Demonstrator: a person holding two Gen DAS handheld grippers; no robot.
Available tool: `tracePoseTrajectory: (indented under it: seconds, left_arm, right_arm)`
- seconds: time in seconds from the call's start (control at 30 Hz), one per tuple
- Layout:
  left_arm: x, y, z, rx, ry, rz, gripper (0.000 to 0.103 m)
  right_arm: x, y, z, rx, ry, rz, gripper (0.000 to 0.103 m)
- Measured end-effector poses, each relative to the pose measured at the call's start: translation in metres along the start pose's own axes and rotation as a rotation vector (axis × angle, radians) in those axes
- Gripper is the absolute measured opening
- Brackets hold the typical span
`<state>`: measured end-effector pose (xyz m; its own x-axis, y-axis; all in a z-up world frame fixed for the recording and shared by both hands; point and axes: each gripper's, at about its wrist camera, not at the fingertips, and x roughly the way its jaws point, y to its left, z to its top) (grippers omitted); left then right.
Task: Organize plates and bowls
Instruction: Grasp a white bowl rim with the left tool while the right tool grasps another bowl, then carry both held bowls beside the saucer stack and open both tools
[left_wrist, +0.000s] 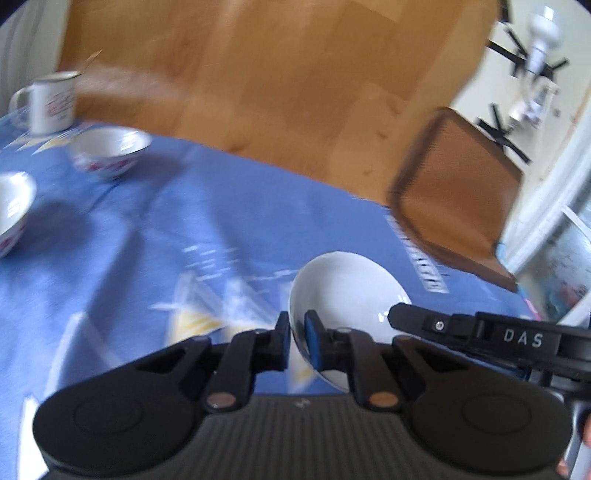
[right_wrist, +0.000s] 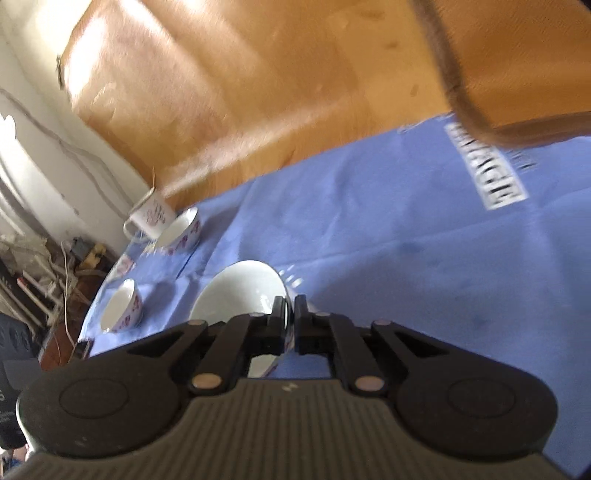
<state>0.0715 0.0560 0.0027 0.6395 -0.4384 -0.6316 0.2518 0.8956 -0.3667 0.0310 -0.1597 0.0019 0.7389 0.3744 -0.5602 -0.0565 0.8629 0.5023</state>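
Note:
A plain white plate (left_wrist: 343, 291) is held above the blue tablecloth (left_wrist: 129, 266). My left gripper (left_wrist: 297, 338) is shut on its left rim. My right gripper (left_wrist: 397, 314) reaches in from the right and is shut on the opposite rim. In the right wrist view the same plate (right_wrist: 240, 291) sits between the fingers of the right gripper (right_wrist: 290, 315). Two white bowls with pink flowers stand at the table's far left, one (left_wrist: 110, 151) behind the other (left_wrist: 13, 210); they also show in the right wrist view (right_wrist: 181, 232) (right_wrist: 123, 308).
A white enamel mug (left_wrist: 48, 101) stands by the far bowl at the table's edge. A brown wooden chair (left_wrist: 454, 192) stands close against the table's right side. Wooden floor (left_wrist: 277, 74) lies beyond the table.

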Motion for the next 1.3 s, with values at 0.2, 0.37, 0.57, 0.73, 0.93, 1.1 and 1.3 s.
tracePoseTrajectory:
  seconds: [0.2, 0.37, 0.57, 0.73, 0.93, 1.1, 1.3]
  left_arm:
    - [0.026, -0.076, 0.011, 0.119, 0.013, -0.091, 0.01]
    - [0.058, -0.123, 0.0, 0.154, 0.084, -0.158, 0.009]
    - [0.073, -0.15, -0.012, 0.194, 0.109, -0.166, 0.009]
    - [0.079, -0.148, -0.012, 0.192, 0.114, -0.116, 0.009]
    - [0.079, -0.127, -0.002, 0.15, 0.098, -0.043, 0.009]
    - [0.098, -0.124, -0.007, 0.17, 0.139, -0.003, 0.018]
    - [0.066, -0.116, -0.002, 0.178, 0.033, 0.004, 0.039]
  right_arm:
    - [-0.047, -0.047, 0.013, 0.033, -0.121, -0.106, 0.006]
    - [-0.073, -0.085, 0.017, 0.071, -0.159, -0.186, 0.006]
    - [-0.085, -0.107, 0.014, 0.086, -0.176, -0.217, 0.006]
    - [-0.074, -0.114, 0.01, 0.112, -0.152, -0.194, 0.006]
    - [-0.049, -0.103, 0.02, 0.089, -0.116, -0.151, 0.006]
    - [-0.035, -0.095, 0.02, 0.008, -0.132, -0.221, 0.016]
    - [-0.067, -0.073, 0.016, -0.078, -0.3, -0.271, 0.019]
